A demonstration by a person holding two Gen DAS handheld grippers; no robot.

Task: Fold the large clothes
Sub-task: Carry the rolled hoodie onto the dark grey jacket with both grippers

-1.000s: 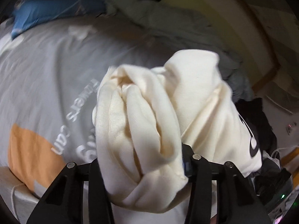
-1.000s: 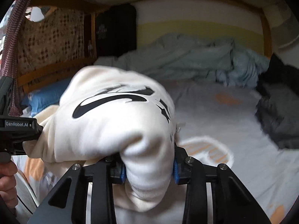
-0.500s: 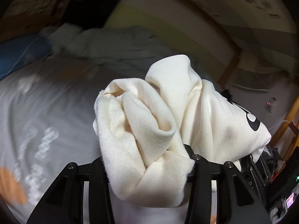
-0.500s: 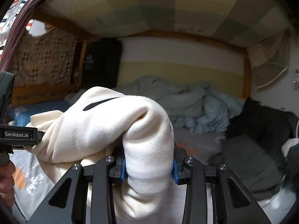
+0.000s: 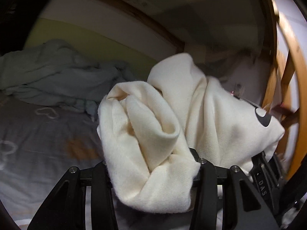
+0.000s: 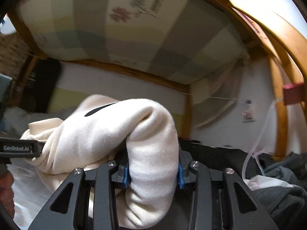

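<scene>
Both grippers — left gripper point(image 5: 151, 164), right gripper point(image 6: 152, 169) — clamp cream sweatshirt point(image 5: 211, 118); rumpled blanket point(image 5: 57, 76) behind.

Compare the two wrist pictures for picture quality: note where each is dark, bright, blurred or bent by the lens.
Left wrist view: dim overall; the cream sweatshirt is sharp, the blanket behind and the wooden frame are smeared. Right wrist view: brighter, with glare at the upper right; the fisheye bends the wooden frame into an arc, and the edges blur.

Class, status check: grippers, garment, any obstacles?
Left gripper shut on cream sweatshirt. Right gripper shut on it too. Sweatshirt bunched, unfolded. Bed frame close on the right.
</scene>
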